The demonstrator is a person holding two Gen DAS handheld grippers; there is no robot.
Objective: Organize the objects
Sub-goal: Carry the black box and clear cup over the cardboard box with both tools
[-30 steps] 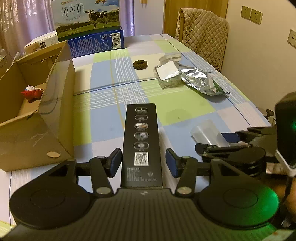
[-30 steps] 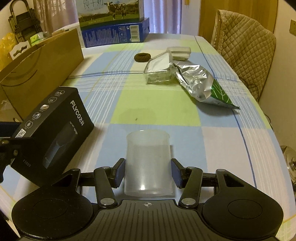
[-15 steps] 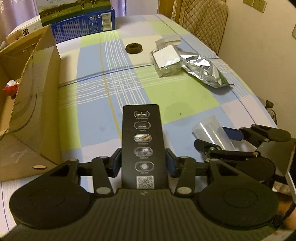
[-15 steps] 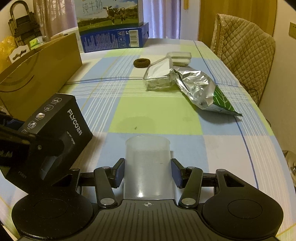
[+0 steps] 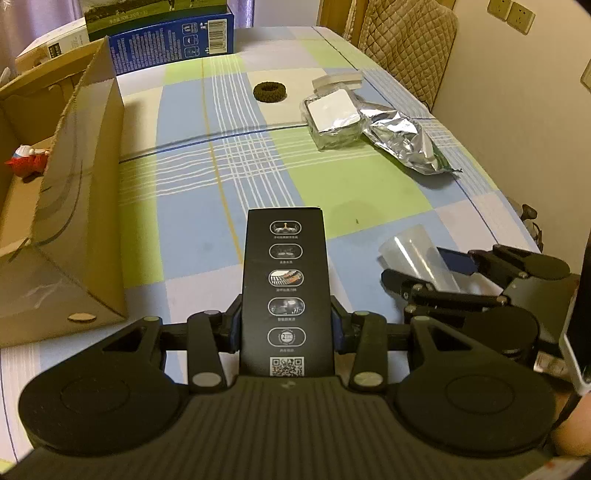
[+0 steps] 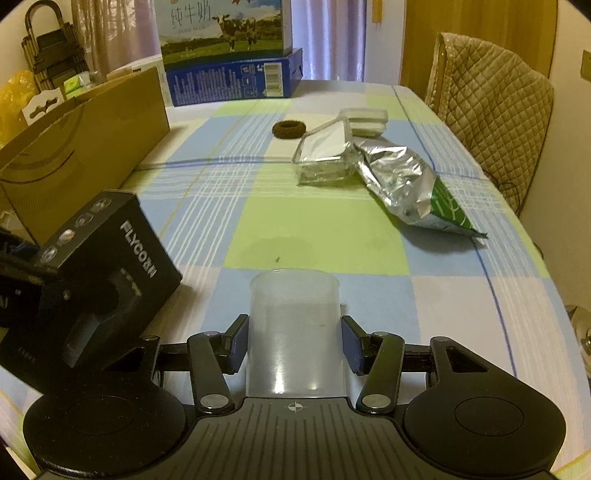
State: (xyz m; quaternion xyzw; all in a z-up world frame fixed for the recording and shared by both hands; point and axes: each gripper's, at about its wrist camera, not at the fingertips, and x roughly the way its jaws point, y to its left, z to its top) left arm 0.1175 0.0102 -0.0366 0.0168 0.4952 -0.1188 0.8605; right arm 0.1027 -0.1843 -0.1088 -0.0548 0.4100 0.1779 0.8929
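Left gripper: both blue-padded fingers are clamped on the long sides of one black carton. Right gripper: both fingers are clamped on the wall of one translucent plastic cup, mouth pointing away from the camera.

Item count, both views:
- Black carton: one. Rectangular, matt black; the narrow face carries a column of five round white icons and a QR code near the gripper end. The broad face reads "FLYCO" in white in the right wrist view. It is held above the near edge of the table, tilted.
- Plastic cup: one. Frosted, slightly tapered; whether anything is inside cannot be told. It is held just right of the carton.
- Open cardboard box: one, on the left side of the table, with one small red toy inside.
- Dark ring-shaped hair tie: one, far centre.
- Clear plastic containers: two, one tilted, one flat behind it.
- Silver foil pouch: one, crumpled, with a green end, touching the tilted container.
- Milk cartons: two stacked at the far edge, the lower one blue.

Surface: table under a checked cloth in blue, green and white. Room: one chair with a quilted cover at the right side, curtains behind, wall sockets on the right wall.
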